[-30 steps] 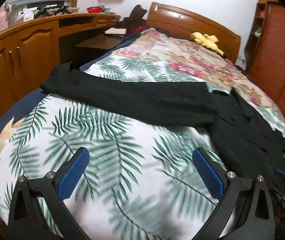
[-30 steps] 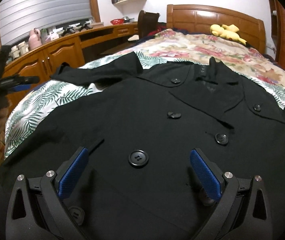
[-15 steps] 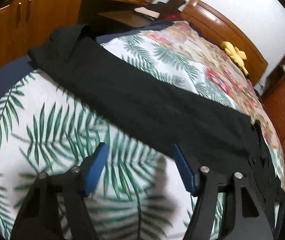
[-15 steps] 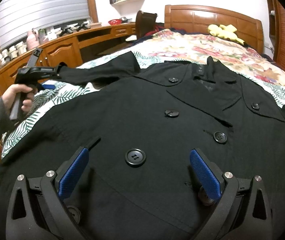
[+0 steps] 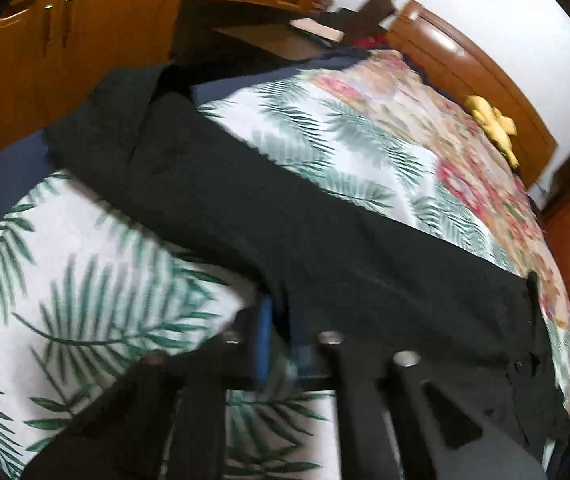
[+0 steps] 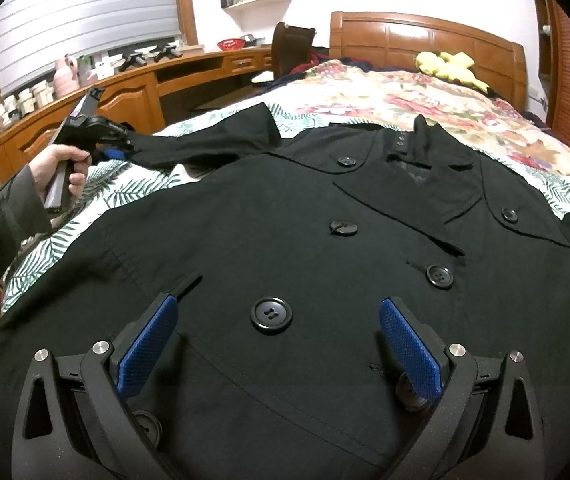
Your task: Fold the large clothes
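Behind blurred left gripper [image 5: 281,332], sleeve [image 5: 245,200] edge

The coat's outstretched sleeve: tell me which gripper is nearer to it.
Left. The left gripper has its jaws shut on the sleeve at its lower edge. The right gripper hovers open over the coat's buttoned front, away from the sleeve.

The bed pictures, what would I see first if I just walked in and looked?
A big black coat with round buttons lies spread flat on the leafy bedspread, filling the near half of the bed. Its sleeve stretches out to one side, where the left gripper is shut on its edge, while the right gripper hangs open over the coat's front. Far back by the wooden headboard sits a bright yellow soft toy.
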{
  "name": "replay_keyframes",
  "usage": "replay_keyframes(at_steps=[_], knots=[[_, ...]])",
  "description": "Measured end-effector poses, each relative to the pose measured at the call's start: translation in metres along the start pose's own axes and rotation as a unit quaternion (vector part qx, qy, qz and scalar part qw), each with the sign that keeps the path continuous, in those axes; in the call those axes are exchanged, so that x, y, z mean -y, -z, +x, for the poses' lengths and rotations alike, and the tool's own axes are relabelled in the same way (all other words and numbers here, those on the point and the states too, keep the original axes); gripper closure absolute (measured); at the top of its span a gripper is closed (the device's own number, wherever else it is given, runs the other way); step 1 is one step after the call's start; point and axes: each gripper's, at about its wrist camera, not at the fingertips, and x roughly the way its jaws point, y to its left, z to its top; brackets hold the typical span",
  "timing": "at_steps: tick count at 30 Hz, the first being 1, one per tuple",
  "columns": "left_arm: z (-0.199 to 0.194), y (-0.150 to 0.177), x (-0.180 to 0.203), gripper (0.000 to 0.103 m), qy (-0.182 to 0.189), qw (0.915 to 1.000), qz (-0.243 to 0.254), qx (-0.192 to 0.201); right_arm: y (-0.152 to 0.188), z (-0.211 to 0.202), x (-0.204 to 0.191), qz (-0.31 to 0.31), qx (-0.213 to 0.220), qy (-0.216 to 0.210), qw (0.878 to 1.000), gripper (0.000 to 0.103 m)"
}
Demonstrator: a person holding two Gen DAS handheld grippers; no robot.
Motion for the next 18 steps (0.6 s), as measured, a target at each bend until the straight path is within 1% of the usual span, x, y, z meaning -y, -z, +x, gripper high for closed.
replay_keyframes(at_steps=[2, 5, 9, 12, 14, 16, 18], knots=[[-0.012, 0.000, 0.013, 0.103, 0.003, 0.9996, 0.021, 0.020, 0.000, -0.001, -0.003, -0.005, 0.002, 0.003, 1.000, 0.000], [-0.035, -0.002, 0.044, 0.103, 0.017, 0.9969, 0.061, 0.046, 0.001, -0.002, -0.003, -0.005, 0.004, 0.004, 1.000, 0.000], [-0.069, -0.001, 0.089, 0.103, 0.031, 0.9908, 0.117, 0.059, 0.001, -0.002, -0.004, -0.005, 0.005, 0.002, 1.000, 0.001], [-0.103, 0.010, 0.125, 0.103, 0.051, 0.9834, 0.157, 0.074, -0.001, -0.007, 0.001, 0.001, 0.009, 0.004, 1.000, 0.001], [-0.121, 0.021, 0.145, 0.103, 0.064, 0.9789, 0.178, 0.077, -0.004, -0.015, 0.004, 0.005, 0.006, 0.006, 1.000, 0.000], [-0.138, 0.037, 0.166, 0.103, 0.074, 0.9730, 0.205, 0.076, -0.005, -0.034, 0.010, 0.009, 0.013, 0.015, 1.000, 0.000], [-0.150, 0.051, 0.182, 0.103, 0.077, 0.9675, 0.229, 0.075, -0.005, -0.054, 0.014, 0.010, 0.026, 0.025, 0.999, 0.000]])
